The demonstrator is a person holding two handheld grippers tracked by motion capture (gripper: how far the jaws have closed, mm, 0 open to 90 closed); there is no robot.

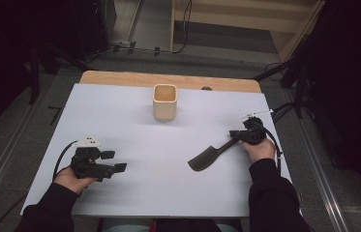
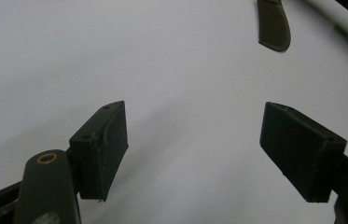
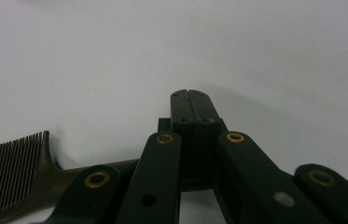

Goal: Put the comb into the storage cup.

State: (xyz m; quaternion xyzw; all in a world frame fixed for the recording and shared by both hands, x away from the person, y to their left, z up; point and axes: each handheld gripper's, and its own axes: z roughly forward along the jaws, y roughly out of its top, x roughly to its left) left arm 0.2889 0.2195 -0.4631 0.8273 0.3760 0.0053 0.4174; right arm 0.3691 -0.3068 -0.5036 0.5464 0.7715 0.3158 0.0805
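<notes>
Comb [image 1: 208, 158] lies on the white table [image 1: 134, 188], nearer the person than the wooden cup [image 1: 164, 102] and off to its right; long axis runs diagonally, toothed end toward the table's middle, handle end at the right gripper [image 1: 242, 134]; that gripper's jaws are pressed together on the handle [image 3: 111, 169]; left gripper [image 1: 113, 161] rests well apart from the comb, jaws spread wide, gripping nothing; right hand [image 1: 260, 149] is plainly the nearer, and any lift toward the cup would fall to it.
</notes>
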